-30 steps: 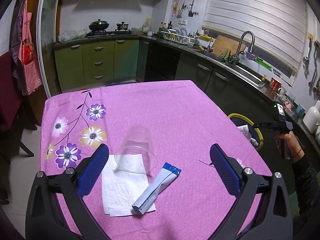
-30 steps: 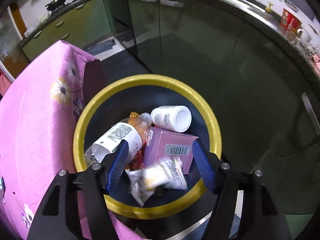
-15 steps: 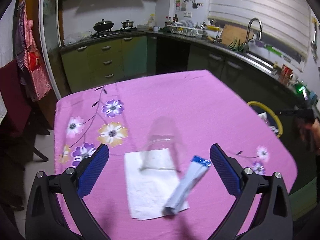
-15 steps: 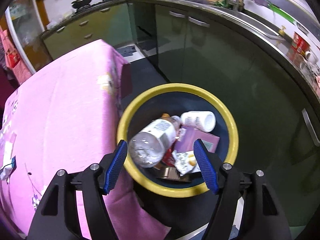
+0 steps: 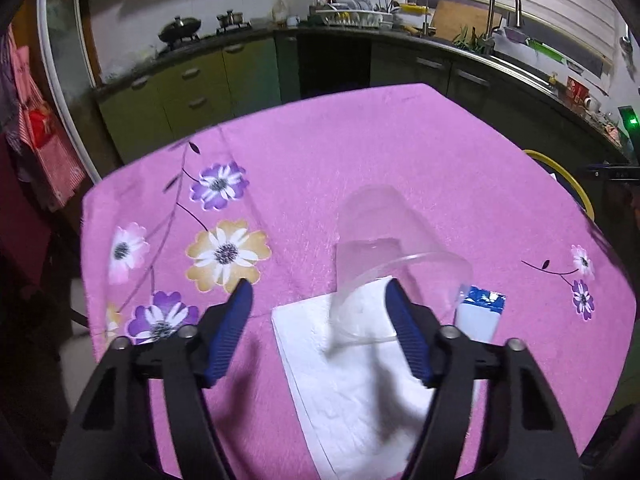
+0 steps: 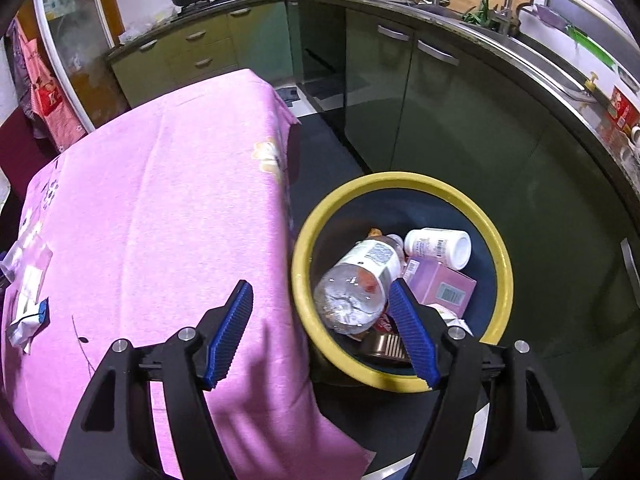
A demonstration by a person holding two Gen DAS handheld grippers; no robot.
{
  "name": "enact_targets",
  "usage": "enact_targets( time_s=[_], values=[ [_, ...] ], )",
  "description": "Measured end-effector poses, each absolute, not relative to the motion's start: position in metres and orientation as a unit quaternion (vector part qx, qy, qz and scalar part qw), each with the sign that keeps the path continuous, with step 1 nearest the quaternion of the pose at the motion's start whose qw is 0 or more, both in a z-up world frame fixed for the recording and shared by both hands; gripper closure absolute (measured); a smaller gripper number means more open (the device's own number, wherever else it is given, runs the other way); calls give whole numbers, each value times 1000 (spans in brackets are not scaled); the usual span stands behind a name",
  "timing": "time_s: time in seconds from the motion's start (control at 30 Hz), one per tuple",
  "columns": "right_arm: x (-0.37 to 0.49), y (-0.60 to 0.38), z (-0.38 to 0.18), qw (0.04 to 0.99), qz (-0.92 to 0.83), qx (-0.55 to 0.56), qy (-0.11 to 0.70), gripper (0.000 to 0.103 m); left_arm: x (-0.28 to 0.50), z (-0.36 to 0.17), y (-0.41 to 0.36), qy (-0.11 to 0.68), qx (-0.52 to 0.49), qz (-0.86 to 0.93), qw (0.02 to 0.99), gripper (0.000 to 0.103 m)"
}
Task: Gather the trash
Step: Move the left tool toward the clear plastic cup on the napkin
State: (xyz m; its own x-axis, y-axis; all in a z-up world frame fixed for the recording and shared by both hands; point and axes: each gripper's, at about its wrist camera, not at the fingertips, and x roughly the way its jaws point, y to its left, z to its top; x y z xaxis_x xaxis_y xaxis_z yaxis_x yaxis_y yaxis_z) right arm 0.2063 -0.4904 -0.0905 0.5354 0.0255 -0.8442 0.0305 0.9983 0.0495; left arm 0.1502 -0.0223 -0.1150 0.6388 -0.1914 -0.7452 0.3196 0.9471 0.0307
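In the left wrist view a clear plastic cup (image 5: 384, 248) lies on its side on the pink tablecloth, its rim over a white napkin (image 5: 360, 380). A white and blue tube (image 5: 478, 314) lies beside it to the right. My left gripper (image 5: 320, 320) is open and empty just above the napkin, its right finger inside the cup's rim. My right gripper (image 6: 320, 320) is open and empty, over the table's edge and the yellow-rimmed bin (image 6: 496, 252), which holds a plastic bottle (image 6: 356, 284), a white jar (image 6: 438, 246) and a pink box (image 6: 440, 284).
The table (image 6: 152, 200) stands left of the bin. The cup, napkin and tube show small at the far left of the right wrist view (image 6: 28, 280). Dark green cabinets (image 6: 420, 100) and a sink counter run behind the bin. The bin's rim (image 5: 560, 172) shows right of the table.
My left gripper has moved forward and down to the cup and narrowed its opening. My right gripper has lifted away from the bin and swung left over the table's edge.
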Motion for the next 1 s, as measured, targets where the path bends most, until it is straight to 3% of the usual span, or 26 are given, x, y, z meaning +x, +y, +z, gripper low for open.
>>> enact_targets(
  time_s=[0.4,0.57,1.0],
  values=[
    [206,-476,-91,873,13,26,486,33,157,-123,-28,402,70,-172,897,72],
    [207,-476,-96,871,18,27,490,33,152,-122,-31,393,74,-182,898,94],
    [194,-487,-91,876,20,40,480,32,139,-97,-46,361,85,-185,910,98]
  ],
)
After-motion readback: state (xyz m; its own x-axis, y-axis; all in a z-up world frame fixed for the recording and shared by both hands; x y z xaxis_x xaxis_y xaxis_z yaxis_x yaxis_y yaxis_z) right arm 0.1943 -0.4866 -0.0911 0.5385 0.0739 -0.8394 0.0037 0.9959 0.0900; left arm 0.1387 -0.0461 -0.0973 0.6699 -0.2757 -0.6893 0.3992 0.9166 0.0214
